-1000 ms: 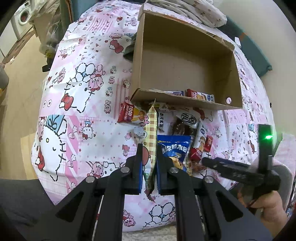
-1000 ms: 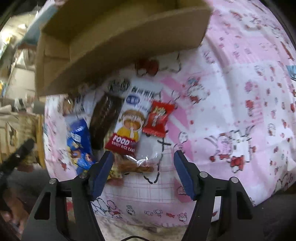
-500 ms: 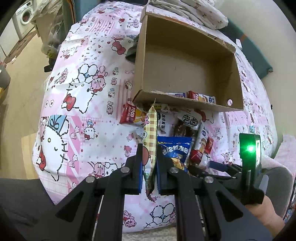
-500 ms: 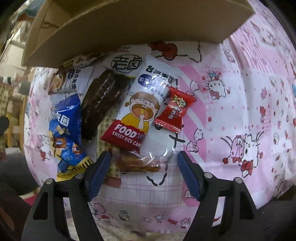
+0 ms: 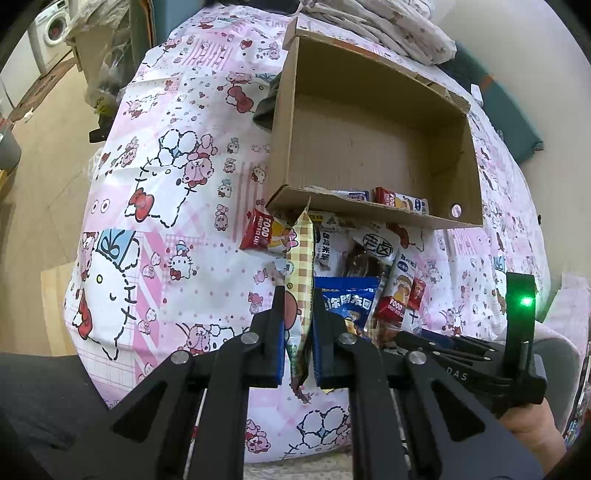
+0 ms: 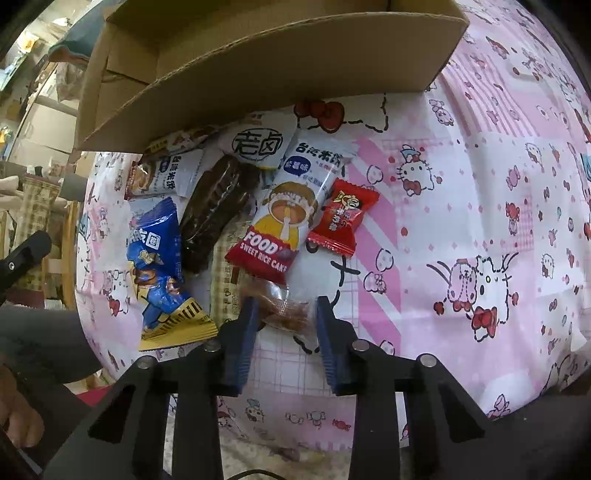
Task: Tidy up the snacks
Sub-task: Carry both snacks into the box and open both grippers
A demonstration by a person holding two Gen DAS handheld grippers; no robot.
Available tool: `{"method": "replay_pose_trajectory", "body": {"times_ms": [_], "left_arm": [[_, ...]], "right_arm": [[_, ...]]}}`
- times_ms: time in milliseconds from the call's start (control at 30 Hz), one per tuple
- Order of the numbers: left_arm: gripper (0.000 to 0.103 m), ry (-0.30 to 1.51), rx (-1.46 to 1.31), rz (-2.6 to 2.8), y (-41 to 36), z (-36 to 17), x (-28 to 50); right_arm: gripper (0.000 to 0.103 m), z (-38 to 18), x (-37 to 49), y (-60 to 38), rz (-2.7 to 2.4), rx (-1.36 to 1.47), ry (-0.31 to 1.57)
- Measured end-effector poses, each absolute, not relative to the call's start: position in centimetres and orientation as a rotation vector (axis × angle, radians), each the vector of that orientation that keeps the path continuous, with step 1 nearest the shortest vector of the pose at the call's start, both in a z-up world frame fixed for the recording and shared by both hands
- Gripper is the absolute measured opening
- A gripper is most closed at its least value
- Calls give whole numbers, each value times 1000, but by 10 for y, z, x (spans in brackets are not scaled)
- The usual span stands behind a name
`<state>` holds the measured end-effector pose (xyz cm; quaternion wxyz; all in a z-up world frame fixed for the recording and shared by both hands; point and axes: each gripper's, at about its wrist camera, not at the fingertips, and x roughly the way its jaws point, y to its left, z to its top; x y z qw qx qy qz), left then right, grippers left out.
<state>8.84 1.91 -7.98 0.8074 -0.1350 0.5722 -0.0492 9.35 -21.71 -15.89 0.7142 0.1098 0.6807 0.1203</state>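
My left gripper is shut on a long yellow checked snack packet and holds it upright above the pile. A cardboard box lies open beyond it, with two packets at its near wall. My right gripper has closed around a clear packet of brown snacks at the near edge of the pile, its pads against both sides. The pile holds a blue packet, a dark brown packet, a sweet rice cake packet and a small red packet.
The snacks lie on a pink cartoon-print cloth over a rounded surface that drops to the floor at left. The box's front wall overhangs the pile in the right wrist view. Folded bedding lies behind the box.
My right gripper moved in toward the pile and its jaws narrowed from wide open onto the clear brown-snack packet. The left gripper kept its hold on the checked packet and barely moved.
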Motion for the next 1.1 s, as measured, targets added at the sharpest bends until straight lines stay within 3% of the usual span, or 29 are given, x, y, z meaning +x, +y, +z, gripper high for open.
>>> {"method": "replay_pose_trajectory", "body": {"times_ms": [100,167,400,500,867,1100], "left_arm": [[9,1223,-287,-107,19,-79,88],[9,1223,-289,-106,19,-79,88],[9,1213,-300,-95,25,-77,88],[9,1207,-313,-86,29,-75,89],[9,1077,-240,-96,20,-35,97],[9,1009,-180,-116,7,-8,128]], "right_arm": [[43,-160,97,-227,251,292,1531],[43,-160,97,-229,267,322,1531],[8,-140,92,-222,353,326,1460],[4,-119,85,-230,392,371,1400],[4,-36,81,-262,462,430,1117],[4,-22,121,-281,438,442,1024]]}}
